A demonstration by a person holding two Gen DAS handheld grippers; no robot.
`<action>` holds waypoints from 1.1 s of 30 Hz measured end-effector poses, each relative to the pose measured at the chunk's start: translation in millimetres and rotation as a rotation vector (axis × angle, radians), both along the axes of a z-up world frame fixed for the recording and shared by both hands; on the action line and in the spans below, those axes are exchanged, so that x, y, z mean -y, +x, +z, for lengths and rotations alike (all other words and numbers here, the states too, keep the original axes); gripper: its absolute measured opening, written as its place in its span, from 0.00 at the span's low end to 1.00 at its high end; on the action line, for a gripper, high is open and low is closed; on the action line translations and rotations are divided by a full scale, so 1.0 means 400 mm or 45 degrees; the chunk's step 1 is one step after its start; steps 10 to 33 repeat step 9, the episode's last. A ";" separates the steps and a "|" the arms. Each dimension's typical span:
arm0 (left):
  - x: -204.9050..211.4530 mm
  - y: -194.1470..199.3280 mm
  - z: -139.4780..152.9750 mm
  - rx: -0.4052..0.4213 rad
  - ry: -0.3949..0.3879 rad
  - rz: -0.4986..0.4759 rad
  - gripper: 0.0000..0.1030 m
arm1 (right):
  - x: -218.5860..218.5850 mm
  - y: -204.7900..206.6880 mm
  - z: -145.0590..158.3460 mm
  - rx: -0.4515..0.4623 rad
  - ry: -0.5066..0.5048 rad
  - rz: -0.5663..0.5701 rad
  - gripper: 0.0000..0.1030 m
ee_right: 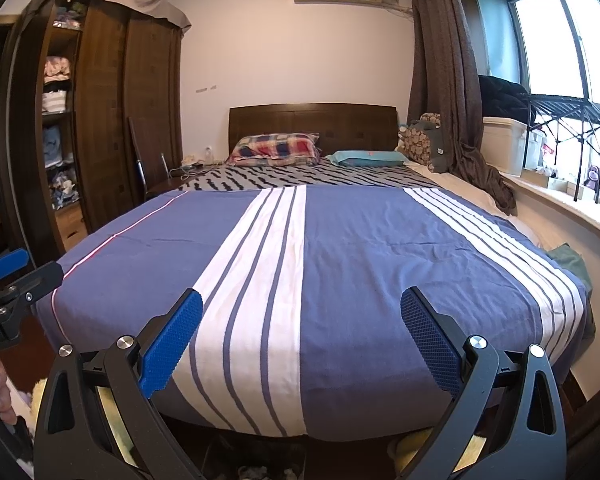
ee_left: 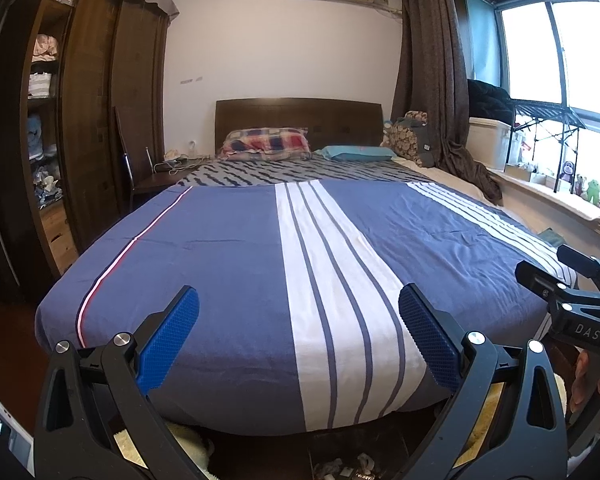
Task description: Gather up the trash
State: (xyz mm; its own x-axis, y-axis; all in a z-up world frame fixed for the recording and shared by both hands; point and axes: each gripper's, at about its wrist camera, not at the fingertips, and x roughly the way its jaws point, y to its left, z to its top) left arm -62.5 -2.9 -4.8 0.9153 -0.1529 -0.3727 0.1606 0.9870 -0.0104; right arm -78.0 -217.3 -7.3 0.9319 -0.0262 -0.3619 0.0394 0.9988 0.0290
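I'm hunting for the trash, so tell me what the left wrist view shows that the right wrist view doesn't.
Only the left wrist view shows crumpled scraps clearly on the floor at the bed's foot, plus the right gripper. Only the right wrist view shows the left gripper and most of the green cloth. Both share the striped bedspread, pillows and wardrobe.

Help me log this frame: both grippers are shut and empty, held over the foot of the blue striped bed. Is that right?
Not quite. Both are empty and over the foot of the bed, but they are open: the left gripper in the left wrist view and the right gripper in the right wrist view have jaws spread wide.
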 end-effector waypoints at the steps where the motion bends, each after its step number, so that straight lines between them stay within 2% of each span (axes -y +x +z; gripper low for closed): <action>1: -0.001 0.002 0.000 -0.007 -0.001 0.003 0.92 | 0.001 0.000 -0.001 0.001 0.000 0.000 0.97; 9: -0.002 0.023 -0.001 -0.040 -0.014 -0.008 0.92 | -0.001 0.013 -0.005 -0.014 -0.016 0.001 0.97; 33: -0.002 0.023 -0.001 -0.040 -0.014 -0.008 0.92 | -0.001 0.013 -0.005 -0.014 -0.016 0.001 0.97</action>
